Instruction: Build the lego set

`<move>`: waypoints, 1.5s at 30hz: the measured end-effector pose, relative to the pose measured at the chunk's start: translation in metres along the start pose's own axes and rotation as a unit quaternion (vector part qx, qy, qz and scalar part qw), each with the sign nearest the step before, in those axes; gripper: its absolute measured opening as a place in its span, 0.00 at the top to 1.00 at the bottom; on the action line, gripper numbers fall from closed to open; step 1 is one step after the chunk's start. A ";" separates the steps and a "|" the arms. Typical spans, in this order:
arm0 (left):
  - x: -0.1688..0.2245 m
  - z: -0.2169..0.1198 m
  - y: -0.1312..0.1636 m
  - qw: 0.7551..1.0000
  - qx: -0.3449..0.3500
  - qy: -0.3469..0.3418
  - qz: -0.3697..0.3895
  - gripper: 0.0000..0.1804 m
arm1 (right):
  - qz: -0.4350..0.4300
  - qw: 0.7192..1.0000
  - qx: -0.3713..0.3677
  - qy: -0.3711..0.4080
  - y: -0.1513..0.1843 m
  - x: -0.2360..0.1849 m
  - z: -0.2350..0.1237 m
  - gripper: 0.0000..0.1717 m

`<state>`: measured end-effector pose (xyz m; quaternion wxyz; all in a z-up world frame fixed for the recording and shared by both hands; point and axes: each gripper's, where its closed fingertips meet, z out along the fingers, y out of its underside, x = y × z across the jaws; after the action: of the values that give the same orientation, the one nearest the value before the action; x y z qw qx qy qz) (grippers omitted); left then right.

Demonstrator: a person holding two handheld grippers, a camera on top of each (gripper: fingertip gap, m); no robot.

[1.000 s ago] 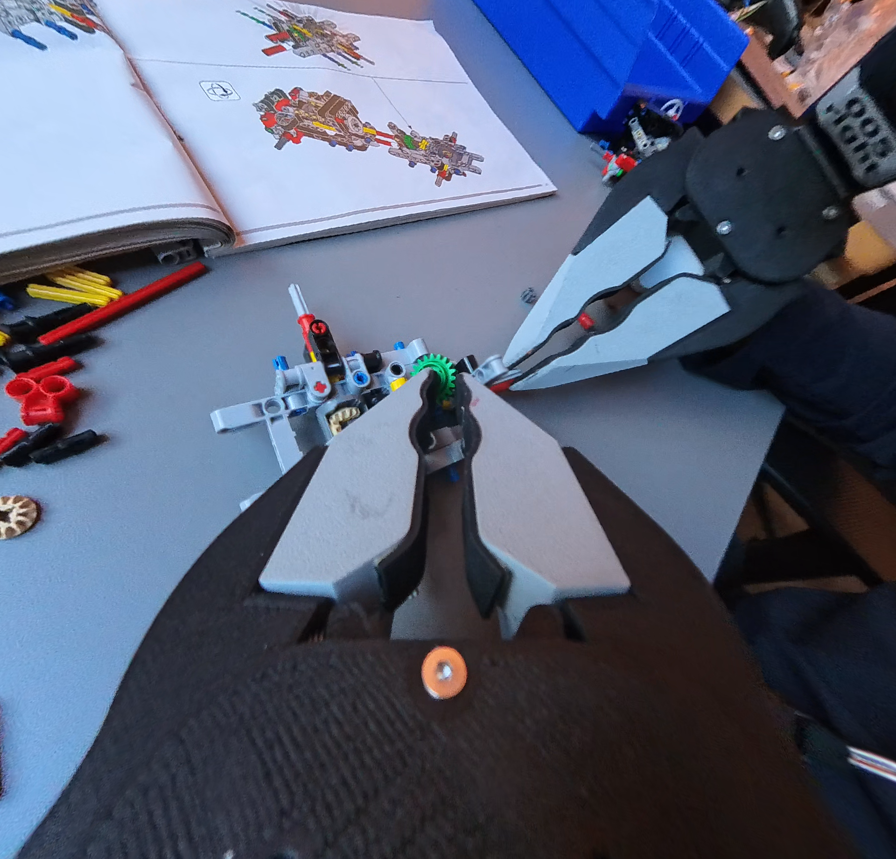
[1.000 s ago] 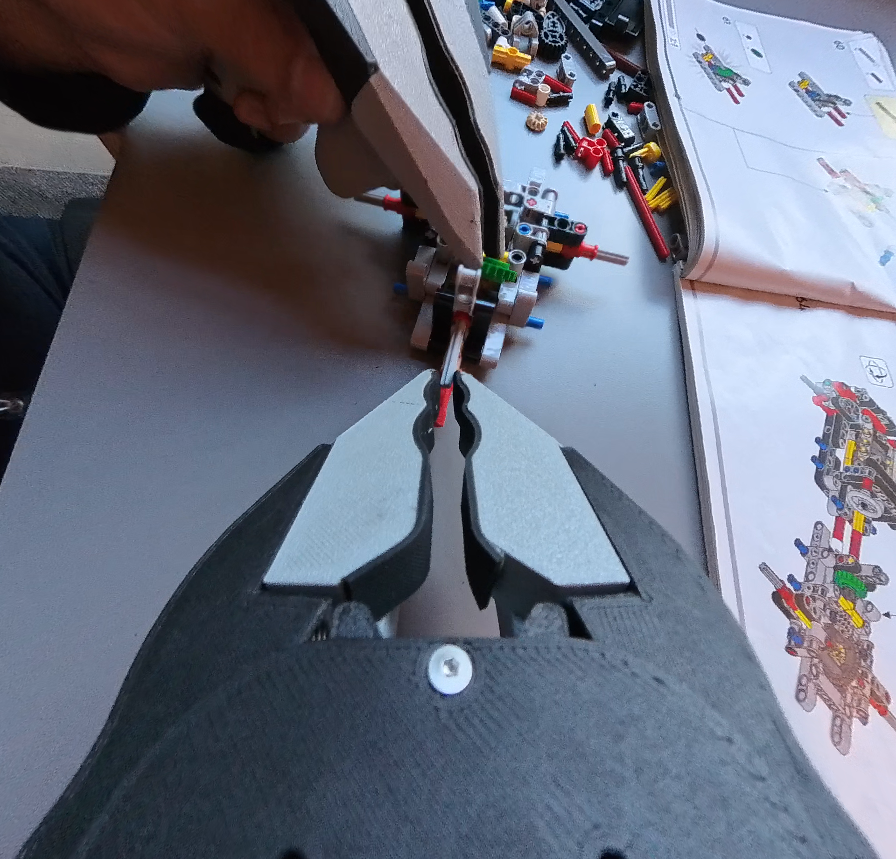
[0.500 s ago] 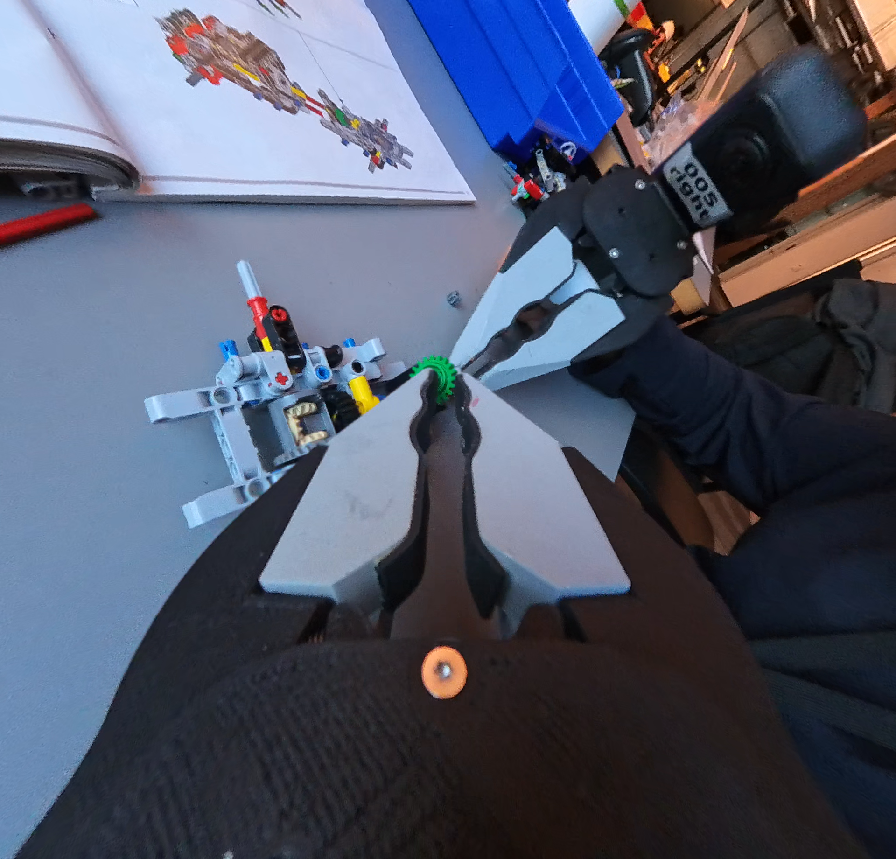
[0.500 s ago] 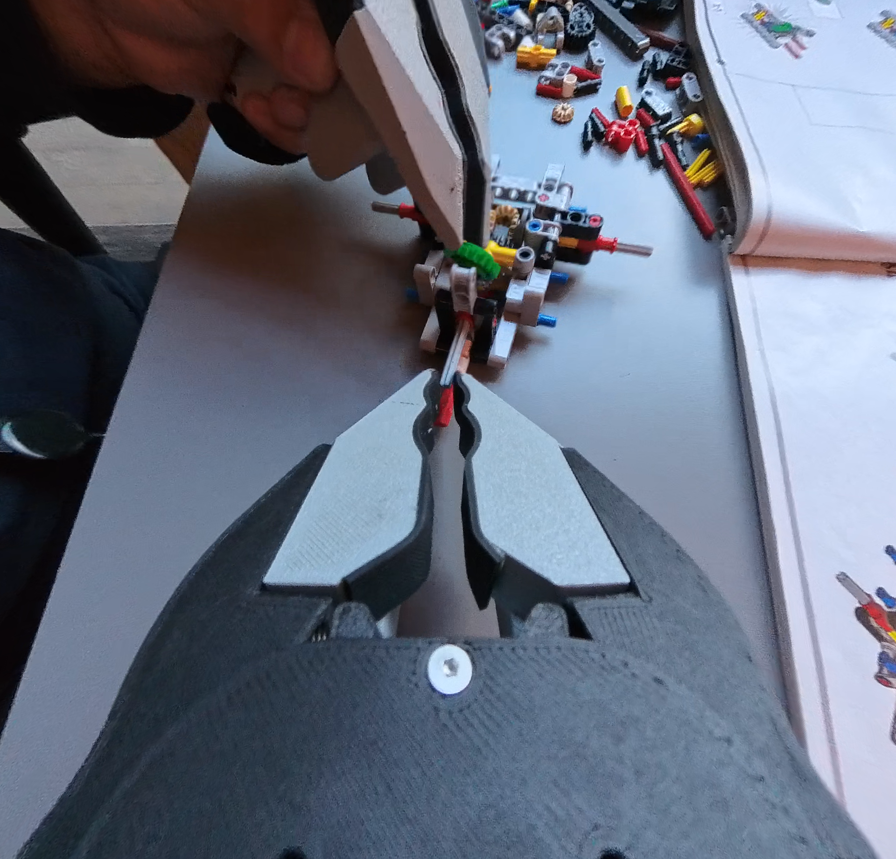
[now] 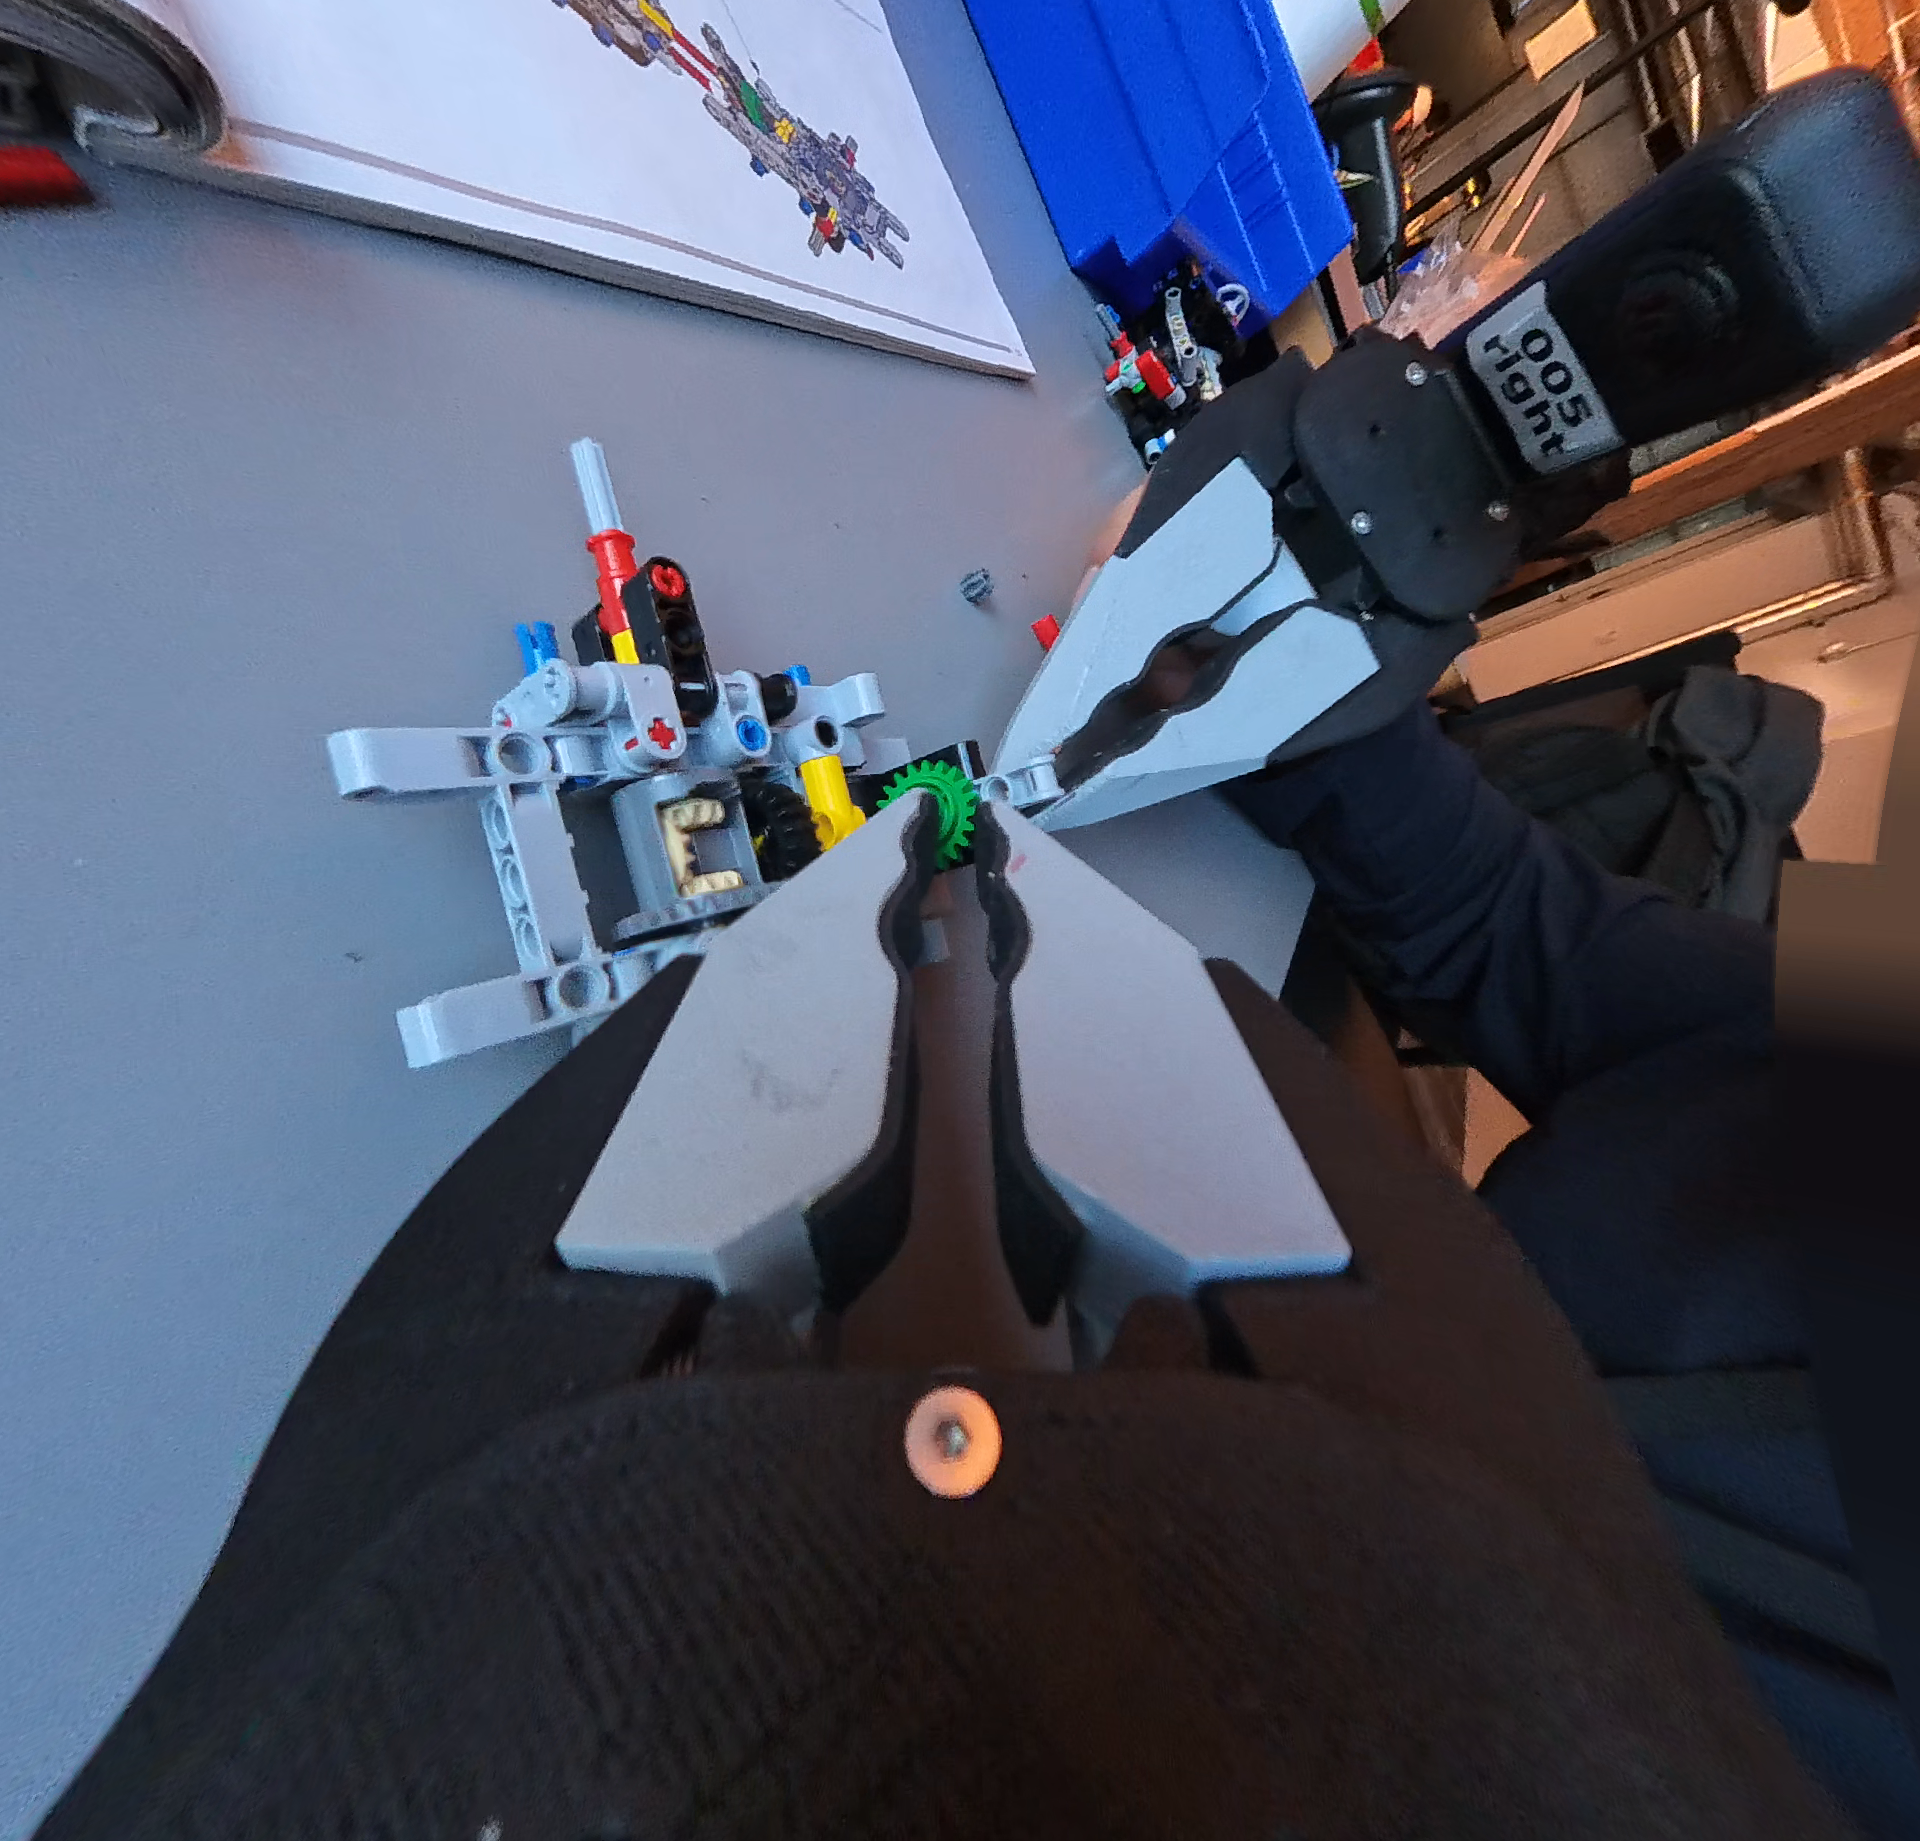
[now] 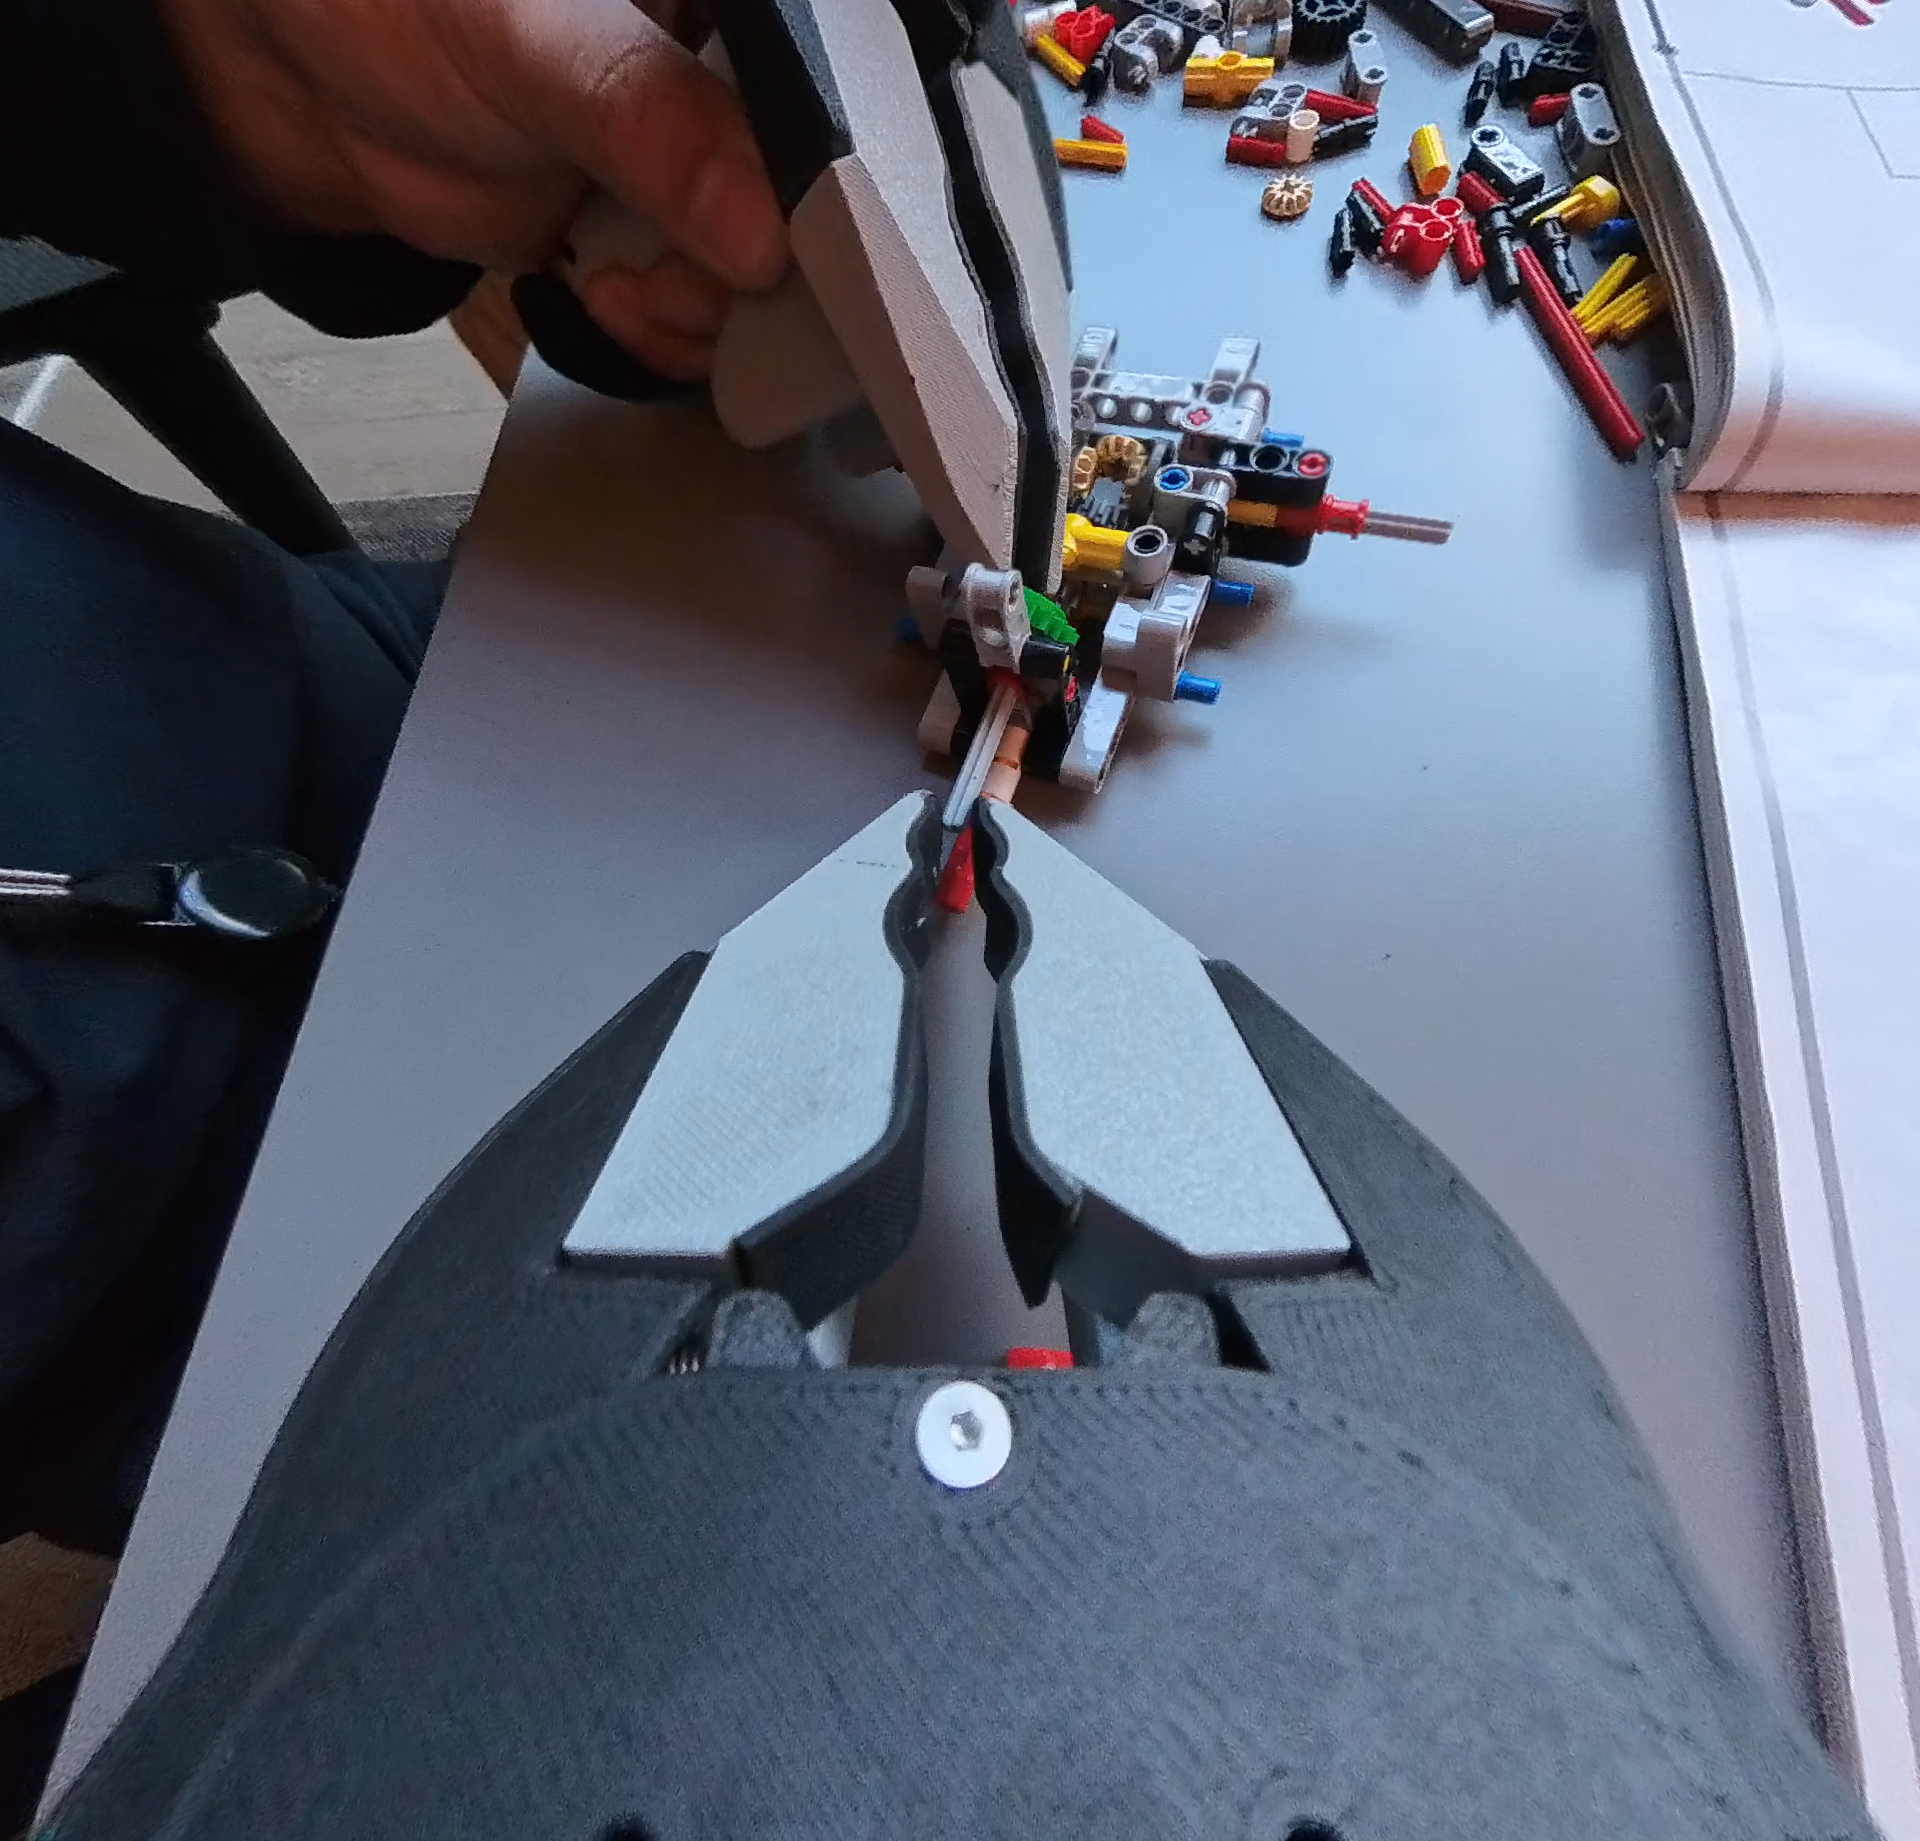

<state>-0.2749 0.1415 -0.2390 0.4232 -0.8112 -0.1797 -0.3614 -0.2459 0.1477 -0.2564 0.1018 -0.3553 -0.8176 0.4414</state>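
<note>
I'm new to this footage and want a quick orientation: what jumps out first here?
Two grey-fingered grippers meet at a small toy-brick assembly on the grey table. The left gripper pinches its green gear; the right gripper clamps a thin grey axle with a red end. Loose colourful bricks lie beside an open instruction booklet.

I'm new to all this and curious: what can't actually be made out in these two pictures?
- Left wrist view: the left gripper hides the side of the green gear nearest it.
- Right wrist view: the grey-and-red axle disappears between the right gripper's pads.
- The instruction book is cut by the edge.
</note>
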 end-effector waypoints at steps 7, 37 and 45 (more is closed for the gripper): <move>0.002 0.001 -0.002 0.998 0.028 0.029 -0.049 0.98 | -0.014 1.000 0.000 0.003 0.001 -0.002 0.000 0.99; -0.002 -0.005 -0.002 0.999 0.026 0.013 0.012 0.98 | -0.075 0.995 0.039 0.056 -0.018 0.008 -0.011 0.91; -0.001 -0.005 -0.004 0.999 0.036 0.023 -0.003 0.98 | -0.008 0.991 0.065 0.117 -0.049 0.016 -0.004 0.81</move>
<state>-0.2801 0.1397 -0.2360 0.4548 -0.7864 -0.1852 -0.3747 -0.2796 0.1429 -0.2173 0.2236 -0.3907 -0.7723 0.4482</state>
